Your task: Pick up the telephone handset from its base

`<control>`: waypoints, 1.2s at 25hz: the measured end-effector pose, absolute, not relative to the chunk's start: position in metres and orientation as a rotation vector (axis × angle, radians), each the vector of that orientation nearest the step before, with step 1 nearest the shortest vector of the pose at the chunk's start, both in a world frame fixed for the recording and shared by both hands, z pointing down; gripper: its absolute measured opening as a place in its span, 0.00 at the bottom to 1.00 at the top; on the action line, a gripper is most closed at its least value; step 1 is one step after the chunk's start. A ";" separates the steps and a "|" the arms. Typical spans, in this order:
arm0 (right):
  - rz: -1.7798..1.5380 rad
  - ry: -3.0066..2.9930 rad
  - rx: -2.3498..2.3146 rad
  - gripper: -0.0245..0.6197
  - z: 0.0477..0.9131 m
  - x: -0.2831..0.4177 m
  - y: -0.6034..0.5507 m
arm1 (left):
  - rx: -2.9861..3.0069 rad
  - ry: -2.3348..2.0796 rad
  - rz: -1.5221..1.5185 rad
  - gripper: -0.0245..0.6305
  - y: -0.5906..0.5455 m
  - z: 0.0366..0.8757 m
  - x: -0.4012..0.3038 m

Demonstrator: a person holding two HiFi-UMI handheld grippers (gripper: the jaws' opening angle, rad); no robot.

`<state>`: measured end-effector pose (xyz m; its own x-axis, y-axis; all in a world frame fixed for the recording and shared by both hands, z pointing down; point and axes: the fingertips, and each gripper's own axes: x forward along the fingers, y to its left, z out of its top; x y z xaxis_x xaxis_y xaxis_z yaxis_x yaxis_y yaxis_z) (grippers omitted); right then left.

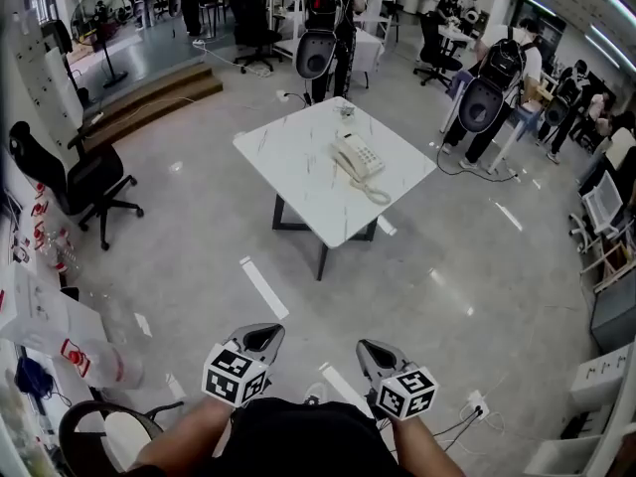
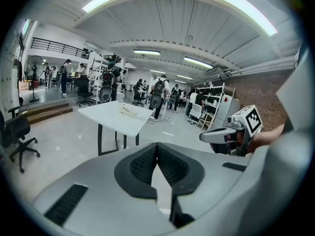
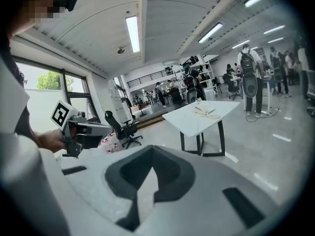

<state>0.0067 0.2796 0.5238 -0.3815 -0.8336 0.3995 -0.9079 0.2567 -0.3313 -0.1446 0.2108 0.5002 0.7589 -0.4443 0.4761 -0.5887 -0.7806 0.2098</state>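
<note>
At the bottom of the head view, the left tongs (image 1: 266, 334) and the right tongs (image 1: 368, 348) hang side by side above the grey floor (image 1: 447, 266), both pointing toward 12 o'clock. Each pair of jaws is pressed together at the tips with nothing between them. Well apart from them, at 12 o'clock, stands a white desk (image 1: 293, 157). The cream telephone (image 1: 356, 157) lies toward the desk's 3 o'clock side, the handset (image 1: 344, 160) resting on its base (image 1: 365, 153), and a coiled cord (image 1: 376, 193) trails toward 5 o'clock. A black office chair (image 1: 84, 182) sits at the desk's 9 o'clock. People (image 1: 492, 87) with dark backpacks stand beyond the desk, around 1 and 2 o'clock
</note>
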 end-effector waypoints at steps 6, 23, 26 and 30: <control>0.883 -2.388 1.682 0.04 0.531 0.054 0.253 | 2.614 -0.784 0.582 0.04 0.184 0.503 -0.099; 0.915 -2.351 1.674 0.04 0.553 0.095 0.226 | 2.581 -0.756 0.633 0.04 0.151 0.524 -0.053; 0.924 -2.339 1.691 0.04 0.558 0.099 0.218 | 2.583 -0.743 0.636 0.04 0.139 0.528 -0.046; 0.936 -2.315 1.687 0.04 0.562 0.103 0.206 | 2.587 -0.726 0.624 0.04 0.118 0.526 -0.036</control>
<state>0.1033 0.2061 0.5622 -0.3676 -0.8169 0.4445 -0.8963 0.1837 -0.4036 -0.0356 0.1181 0.5259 0.7678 -0.3914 0.5071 -0.5604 -0.7940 0.2357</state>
